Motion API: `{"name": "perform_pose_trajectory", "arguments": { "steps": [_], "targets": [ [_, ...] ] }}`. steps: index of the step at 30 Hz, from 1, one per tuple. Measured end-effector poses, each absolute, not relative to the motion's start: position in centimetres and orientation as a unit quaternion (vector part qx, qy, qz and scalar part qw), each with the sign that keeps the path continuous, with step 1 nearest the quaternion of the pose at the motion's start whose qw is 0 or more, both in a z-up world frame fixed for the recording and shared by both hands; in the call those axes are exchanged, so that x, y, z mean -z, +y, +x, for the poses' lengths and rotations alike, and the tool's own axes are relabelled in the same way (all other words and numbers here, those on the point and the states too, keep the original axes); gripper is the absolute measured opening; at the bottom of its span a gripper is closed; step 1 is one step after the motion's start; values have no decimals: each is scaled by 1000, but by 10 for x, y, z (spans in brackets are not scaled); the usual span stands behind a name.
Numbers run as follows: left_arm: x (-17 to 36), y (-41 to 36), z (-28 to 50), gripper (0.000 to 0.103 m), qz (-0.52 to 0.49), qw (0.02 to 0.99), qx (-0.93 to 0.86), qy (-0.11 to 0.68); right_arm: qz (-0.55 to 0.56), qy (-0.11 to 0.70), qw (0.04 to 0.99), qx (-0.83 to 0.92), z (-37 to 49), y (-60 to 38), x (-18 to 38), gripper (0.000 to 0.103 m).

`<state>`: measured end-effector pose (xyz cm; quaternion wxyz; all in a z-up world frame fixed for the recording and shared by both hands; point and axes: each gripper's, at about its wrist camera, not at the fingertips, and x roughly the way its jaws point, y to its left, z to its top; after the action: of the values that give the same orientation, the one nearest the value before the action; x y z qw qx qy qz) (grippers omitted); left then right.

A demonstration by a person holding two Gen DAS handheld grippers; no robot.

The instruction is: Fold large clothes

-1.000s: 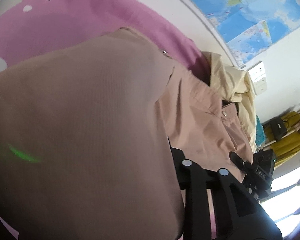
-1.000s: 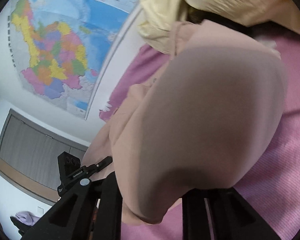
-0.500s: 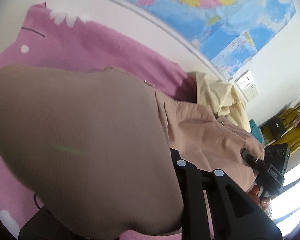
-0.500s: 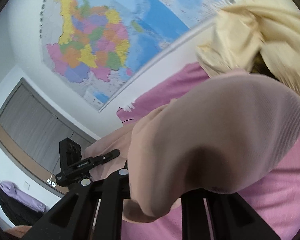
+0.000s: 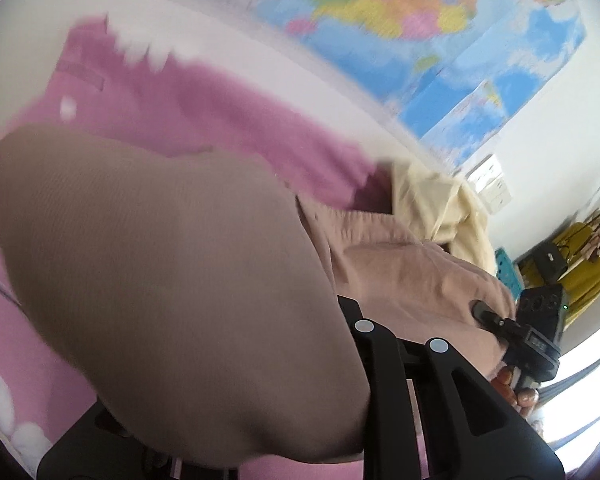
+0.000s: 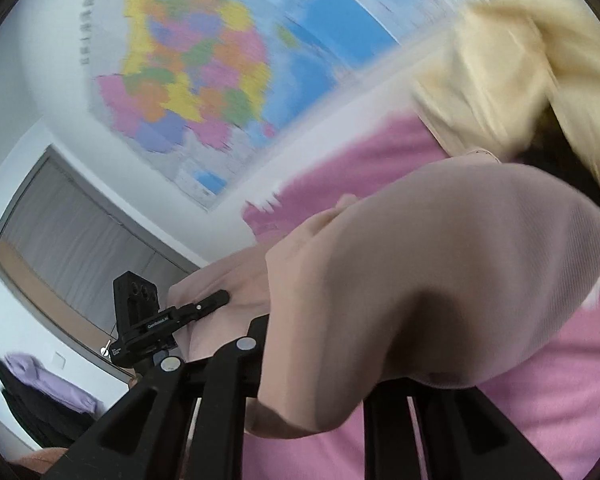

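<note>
A large beige-pink garment (image 5: pixel 172 272) hangs bunched over my left gripper (image 5: pixel 236 444), which is shut on its edge; the fingertips are hidden under the cloth. The same garment (image 6: pixel 440 280) is held by my right gripper (image 6: pixel 312 404), shut on it, with fabric billowing over the fingers. The rest of the garment (image 5: pixel 412 276) stretches between both grippers above the pink bedspread (image 5: pixel 220 104). Each gripper shows in the other's view: the right gripper (image 5: pixel 528 336) and the left gripper (image 6: pixel 160 316).
A pale yellow garment (image 5: pixel 448 208) lies crumpled at the bed's far end, also in the right wrist view (image 6: pixel 512 76). A coloured map (image 6: pixel 204 80) hangs on the wall. A window with a blind (image 6: pixel 68 244) is at left. Yellow clothes (image 5: pixel 584 264) hang at right.
Both grippers have lifted and tilted up with the garment; more wall and map shows, and the cloth hangs lower in each view. Both current frames are motion-blurred.
</note>
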<state>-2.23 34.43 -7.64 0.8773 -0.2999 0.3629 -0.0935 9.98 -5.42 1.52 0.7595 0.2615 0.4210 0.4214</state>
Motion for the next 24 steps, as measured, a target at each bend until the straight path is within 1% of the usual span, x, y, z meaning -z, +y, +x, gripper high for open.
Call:
{"name": "perform_pose_trajectory", "arguments": {
  "steps": [1, 2, 3, 5, 6, 8, 9, 10, 12, 13, 14, 15, 16, 17, 18, 19, 20, 21, 22, 24],
  "targets": [
    [89, 344, -23, 18, -299, 872, 90, 378, 259, 438, 755, -414, 99, -55, -4, 21],
    [99, 343, -23, 20, -296, 868, 86, 390, 267, 460, 745, -403, 99, -58, 12, 24],
    [108, 343, -24, 23, -296, 864, 83, 399, 282, 483, 729, -395, 100, -62, 28, 34],
    [123, 349, -25, 35, -316, 851, 81, 412, 304, 506, 710, -383, 100, -70, 47, 48],
    [130, 354, -26, 38, -331, 844, 84, 413, 312, 510, 707, -377, 100, -74, 53, 57],
    [136, 358, -27, 50, -340, 840, 84, 415, 330, 506, 708, -367, 102, -85, 58, 70],
    [139, 359, -25, 52, -341, 838, 83, 419, 346, 502, 703, -366, 105, -90, 60, 77],
    [140, 359, -24, 54, -342, 837, 85, 419, 366, 503, 694, -363, 109, -93, 63, 80],
    [137, 356, -20, 63, -333, 841, 91, 416, 388, 500, 681, -369, 116, -91, 67, 86],
    [137, 354, -17, 74, -331, 842, 98, 415, 384, 498, 683, -371, 119, -85, 66, 89],
    [135, 352, -15, 80, -327, 843, 102, 415, 371, 500, 689, -372, 122, -76, 63, 91],
    [133, 347, -12, 80, -318, 846, 99, 416, 357, 501, 693, -376, 123, -68, 61, 90],
    [131, 340, -9, 79, -299, 853, 89, 419, 339, 503, 698, -380, 125, -57, 61, 74],
    [130, 338, -7, 69, -286, 858, 81, 419, 329, 509, 700, -379, 127, -54, 64, 59],
    [130, 337, -5, 57, -278, 860, 72, 422, 332, 510, 697, -380, 130, -52, 67, 31],
    [132, 338, -2, 37, -285, 855, 77, 427, 352, 509, 679, -396, 133, -50, 73, 21],
    [134, 342, -1, 27, -309, 845, 93, 426, 355, 508, 678, -395, 134, -50, 73, 20],
    [133, 344, -1, 25, -319, 843, 96, 424, 350, 502, 684, -397, 133, -49, 69, 18],
    [128, 344, -2, 19, -316, 847, 96, 417, 343, 491, 690, -405, 132, -47, 63, 17],
    [112, 343, -6, 16, -302, 860, 99, 400, 317, 471, 707, -421, 128, -41, 42, 17]
  ]
}}
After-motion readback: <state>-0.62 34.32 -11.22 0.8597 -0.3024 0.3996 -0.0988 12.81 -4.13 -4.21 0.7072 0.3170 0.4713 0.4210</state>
